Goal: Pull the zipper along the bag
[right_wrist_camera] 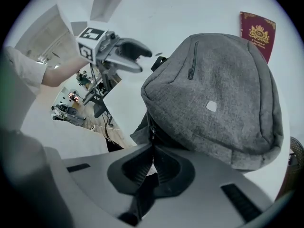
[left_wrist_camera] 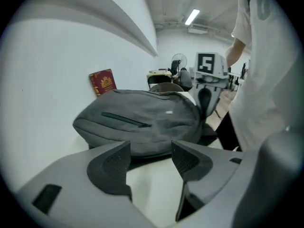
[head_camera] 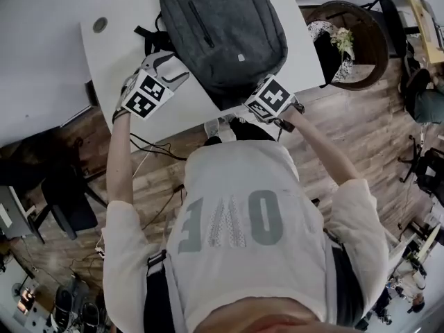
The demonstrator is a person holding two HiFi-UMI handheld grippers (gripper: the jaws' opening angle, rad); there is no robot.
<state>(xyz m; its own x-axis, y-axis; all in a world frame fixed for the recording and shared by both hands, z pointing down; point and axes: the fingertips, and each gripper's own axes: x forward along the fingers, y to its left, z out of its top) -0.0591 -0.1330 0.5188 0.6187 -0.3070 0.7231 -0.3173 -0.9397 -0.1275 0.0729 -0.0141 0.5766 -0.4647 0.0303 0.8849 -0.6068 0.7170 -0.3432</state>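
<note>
A grey backpack (head_camera: 222,30) lies on the white table (head_camera: 118,54), with its closed front-pocket zipper (head_camera: 201,23) facing up. My right gripper (head_camera: 248,107) is at the bag's near edge. In the right gripper view its jaws (right_wrist_camera: 152,160) are shut, and the main zipper's small pull (right_wrist_camera: 151,128) runs down into them from the bag (right_wrist_camera: 218,99). My left gripper (head_camera: 177,69) hovers at the bag's left side, apart from it. In the left gripper view it (left_wrist_camera: 151,151) is open with nothing between its pads, and the backpack (left_wrist_camera: 142,122) lies beyond them.
A dark red booklet (left_wrist_camera: 103,82) leans on the wall behind the bag. The table has a round cable hole (head_camera: 100,24) at the far left, and its near edge is close to my body. A round brown chair (head_camera: 354,40) stands to the right on the wooden floor.
</note>
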